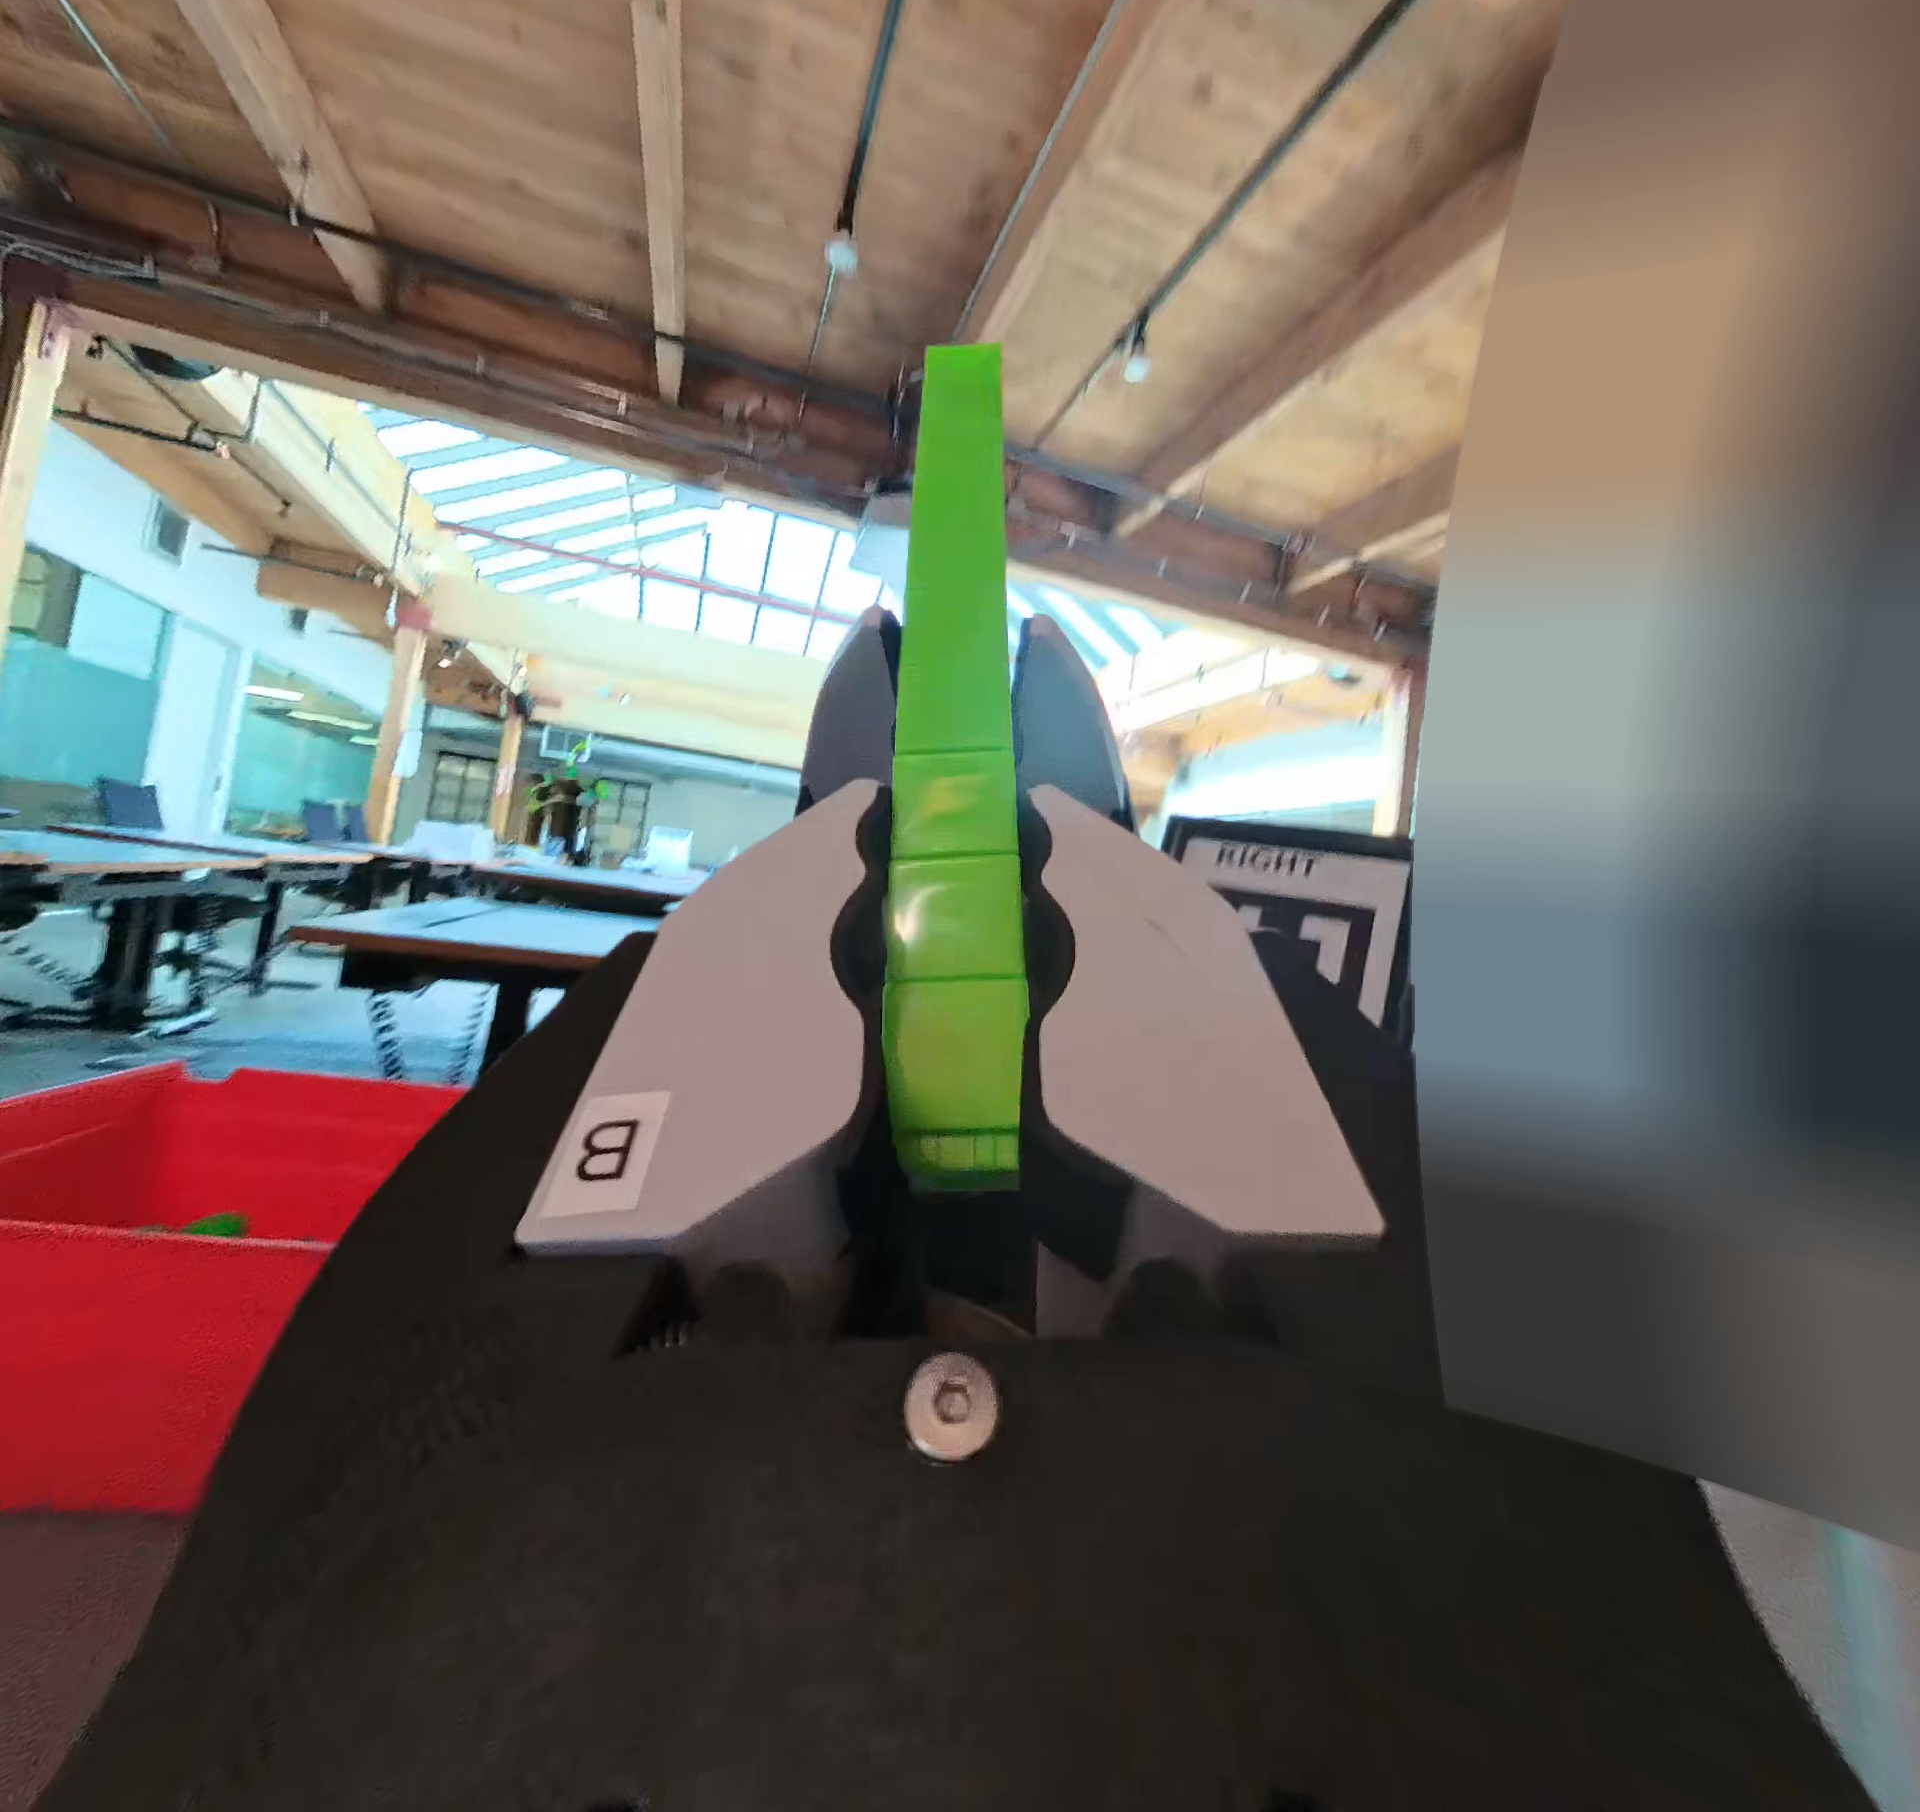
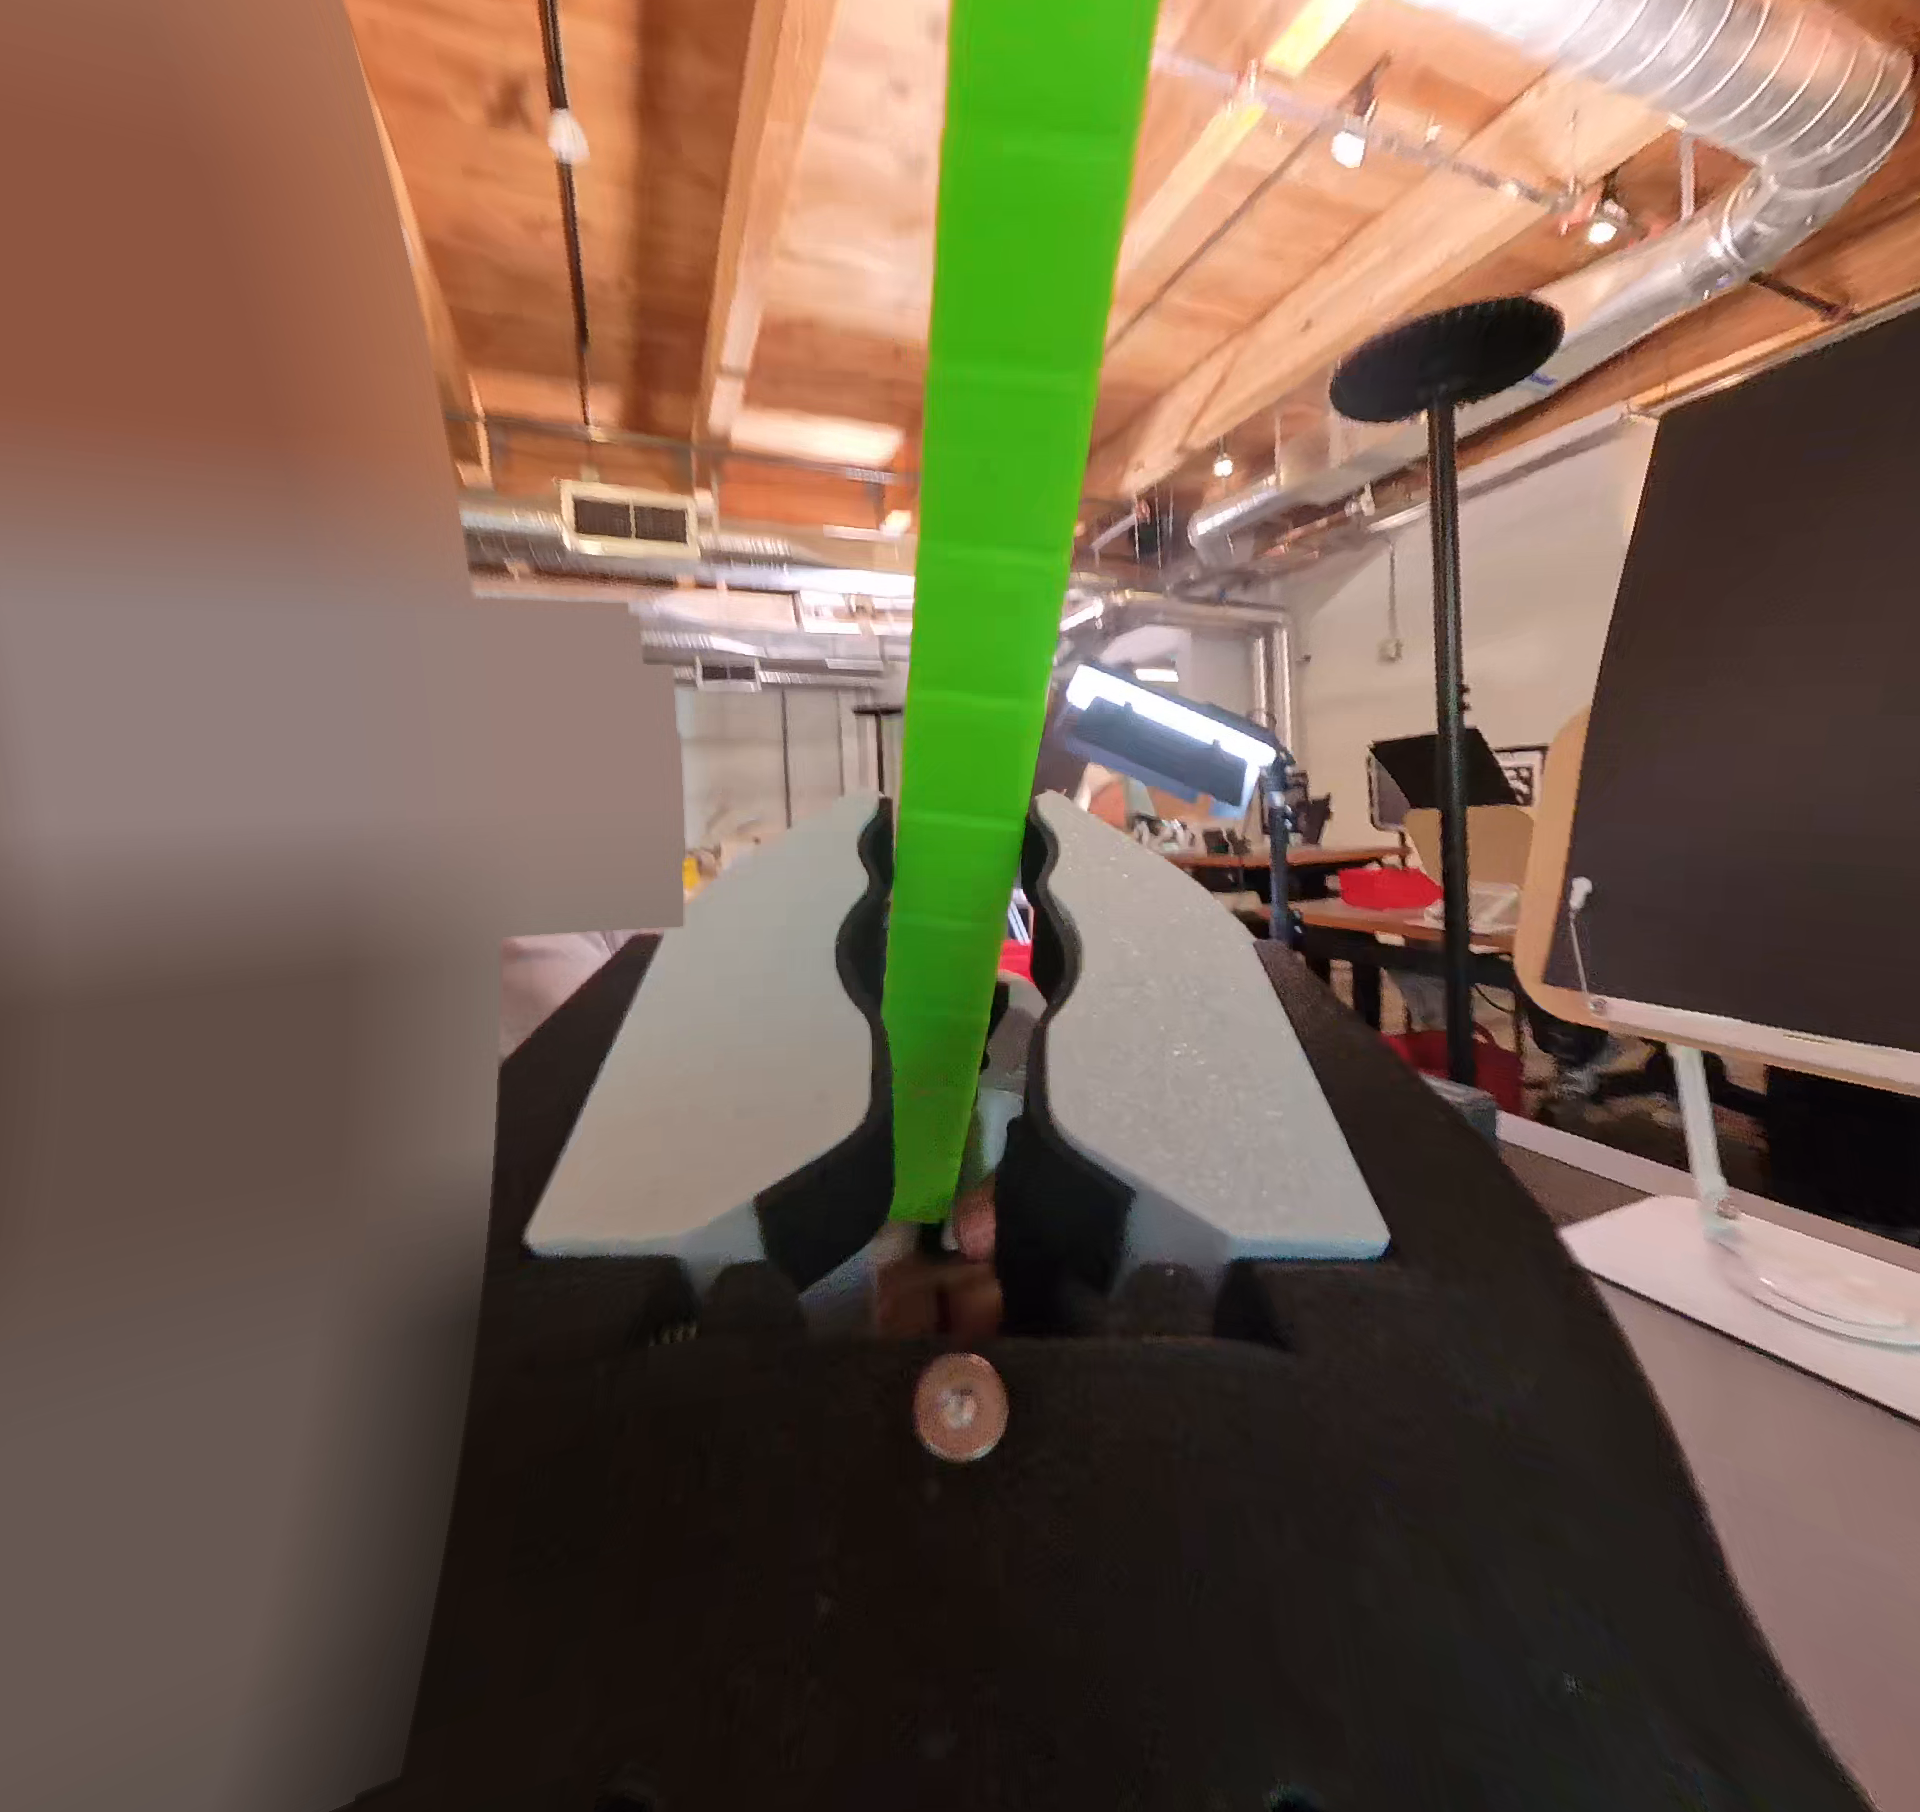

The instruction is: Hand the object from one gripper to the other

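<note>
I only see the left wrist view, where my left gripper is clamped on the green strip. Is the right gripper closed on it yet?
Observer: Not fully. In the right wrist view the green strip lies against one pad of the right gripper, with a gap at the other pad.
Operator: Where does the strip end there?
Observer: It runs off the top of that frame, so its end is out of sight.
Operator: Anything close on that side?
Observer: A dark monitor stands on a desk to the right.
</note>
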Demonstrator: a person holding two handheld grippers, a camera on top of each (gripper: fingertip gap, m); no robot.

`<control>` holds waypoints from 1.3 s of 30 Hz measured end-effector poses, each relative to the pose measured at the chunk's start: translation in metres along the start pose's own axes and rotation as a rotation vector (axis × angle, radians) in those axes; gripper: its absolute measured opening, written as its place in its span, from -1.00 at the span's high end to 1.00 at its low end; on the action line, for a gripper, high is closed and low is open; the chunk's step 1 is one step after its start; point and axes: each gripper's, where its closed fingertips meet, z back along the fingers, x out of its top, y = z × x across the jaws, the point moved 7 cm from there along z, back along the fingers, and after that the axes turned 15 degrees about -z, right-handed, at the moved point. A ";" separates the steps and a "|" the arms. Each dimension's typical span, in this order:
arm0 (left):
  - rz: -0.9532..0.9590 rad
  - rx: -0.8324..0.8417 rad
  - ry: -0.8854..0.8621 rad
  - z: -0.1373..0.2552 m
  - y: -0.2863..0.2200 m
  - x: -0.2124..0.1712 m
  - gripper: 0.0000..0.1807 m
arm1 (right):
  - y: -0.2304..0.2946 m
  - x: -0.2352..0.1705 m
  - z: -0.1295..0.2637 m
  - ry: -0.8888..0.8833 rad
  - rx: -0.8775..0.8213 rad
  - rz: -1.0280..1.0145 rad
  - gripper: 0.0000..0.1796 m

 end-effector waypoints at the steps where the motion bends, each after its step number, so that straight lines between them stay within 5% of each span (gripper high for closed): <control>1: 0.020 -0.001 -0.019 -0.001 0.000 -0.003 0.75 | 0.001 0.000 -0.001 0.000 -0.010 0.014 0.74; 3: 0.038 -0.011 0.009 -0.004 -0.001 -0.007 0.74 | 0.004 0.002 0.000 0.029 -0.010 0.016 0.75; 7: -0.073 0.089 0.124 0.005 0.010 0.011 0.31 | 0.002 0.028 0.016 0.015 -0.132 0.128 0.75; 16: -0.586 0.523 0.425 0.065 0.016 0.108 -0.32 | -0.024 0.116 0.109 -0.078 -0.842 0.566 0.76; 21: -0.586 0.620 0.439 0.086 0.011 0.132 -0.28 | -0.069 0.125 0.149 0.084 -1.232 0.596 0.75; 28: -0.604 0.638 0.479 0.095 0.005 0.140 -0.17 | -0.160 0.106 0.208 0.470 -1.645 0.388 0.75; 39: -0.613 0.609 0.361 0.101 -0.002 0.153 -0.11 | -0.252 0.060 0.262 1.000 -1.810 -0.033 0.75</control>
